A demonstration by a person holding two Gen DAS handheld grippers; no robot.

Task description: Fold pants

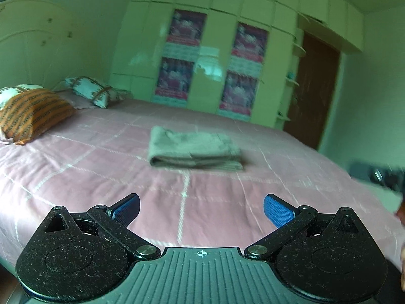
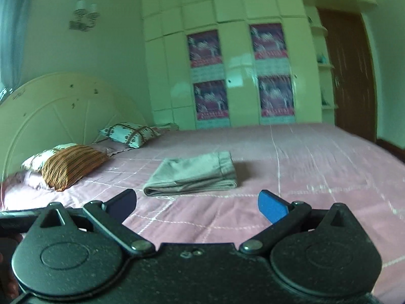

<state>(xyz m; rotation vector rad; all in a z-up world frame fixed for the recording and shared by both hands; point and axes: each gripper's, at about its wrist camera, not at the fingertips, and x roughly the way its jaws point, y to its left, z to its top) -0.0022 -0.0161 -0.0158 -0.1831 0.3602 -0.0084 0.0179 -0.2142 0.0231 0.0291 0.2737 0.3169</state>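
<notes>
The pants (image 1: pixel 193 150) (image 2: pixel 193 174) lie folded into a flat grey bundle near the middle of the bed (image 1: pixel 101 157) (image 2: pixel 303 167), on its pink checked cover. Both tongs hang above the cover on the near side of the bundle, well apart from it: the left tongs (image 1: pixel 201 209) stand wide and hold nothing, and the right tongs (image 2: pixel 197 204) likewise. An orange striped pillow (image 1: pixel 33 114) (image 2: pixel 73 166) and a white patterned pillow (image 1: pixel 92 91) (image 2: pixel 130 133) rest by the headboard (image 2: pixel 58 111). A wardrobe (image 1: pixel 212 50) (image 2: pixel 235 63) with posters stands beyond the bed.

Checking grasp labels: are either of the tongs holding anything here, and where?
Nothing is held. Left tongs and right tongs are open, apart from the folded pants on the bed.
</notes>
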